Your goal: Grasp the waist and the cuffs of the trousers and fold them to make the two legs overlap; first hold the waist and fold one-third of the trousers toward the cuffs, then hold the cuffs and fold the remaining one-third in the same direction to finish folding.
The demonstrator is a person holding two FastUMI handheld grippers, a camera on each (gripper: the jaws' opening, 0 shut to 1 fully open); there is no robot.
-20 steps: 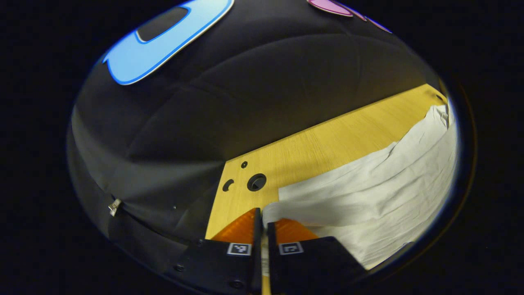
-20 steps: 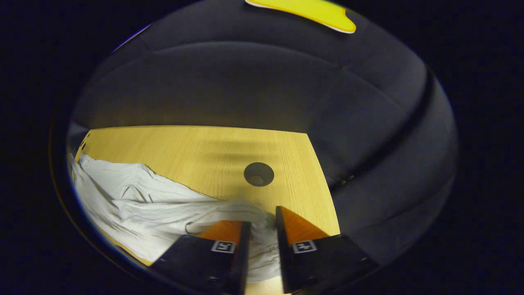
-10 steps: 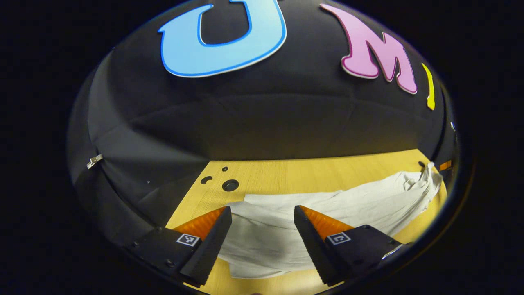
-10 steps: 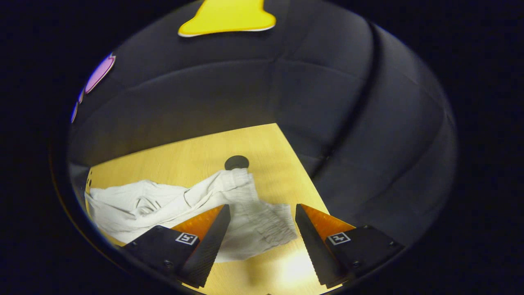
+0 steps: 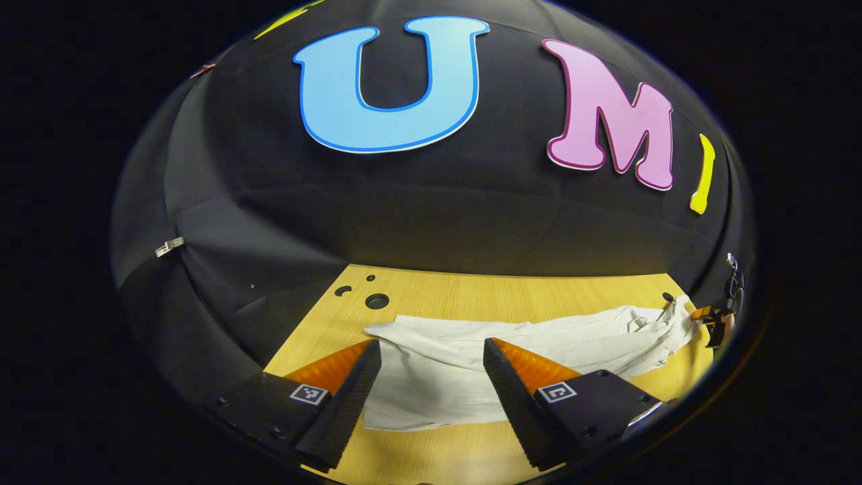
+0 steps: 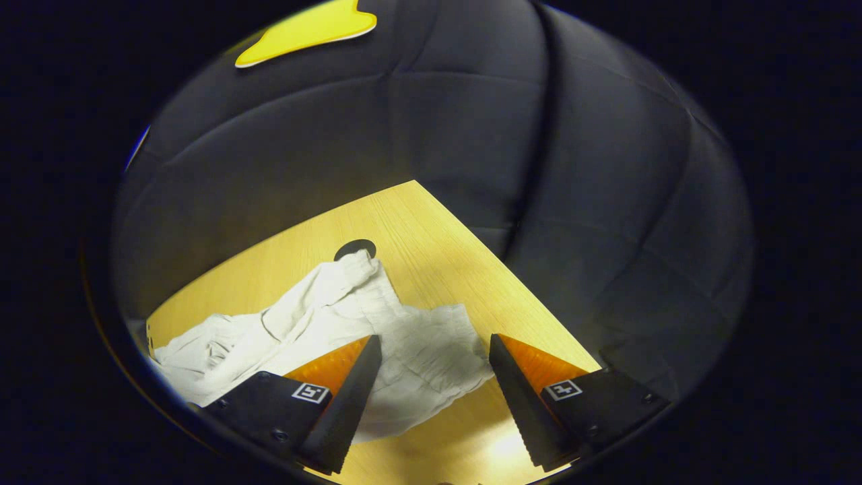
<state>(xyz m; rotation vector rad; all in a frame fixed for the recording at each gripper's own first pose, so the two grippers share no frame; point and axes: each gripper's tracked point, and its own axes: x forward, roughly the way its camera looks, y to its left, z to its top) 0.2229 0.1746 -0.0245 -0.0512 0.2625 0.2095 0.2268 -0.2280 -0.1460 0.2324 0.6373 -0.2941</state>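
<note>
- Black cloth (image 5: pixel 417 209) walls the booth on all sides, and a pale wooden table (image 5: pixel 512 296) runs below it, with a few round holes (image 5: pixel 376 301) cut near its far left corner in the left gripper view.
- White trousers (image 5: pixel 471 364) lie stretched across the table in a long, rumpled band, resting flat on the wood.
- Left gripper (image 5: pixel 431 384): its jaws are spread wide and hold nothing; the cuff end of the trousers lies on the table between and beyond the two fingers (image 5: pixel 340 404), apart from them as far as the view tells.
- From that end the cloth runs off to the right (creased along its length) toward a bunched end (image 5: pixel 677 320) at the table's far right.
- Right gripper (image 6: pixel 431 397): its jaws are likewise spread apart and empty, above the gathered waist of the trousers (image 6: pixel 424 350).
- In the right gripper view the waist end lies crumpled on the table (image 6: pixel 431 229), a twisted fold reaching up to a dark round hole (image 6: pixel 355 248) and partly covering it.
- At the right edge of the left gripper view the other gripper shows small and blurred just beside the bunched end.
</note>
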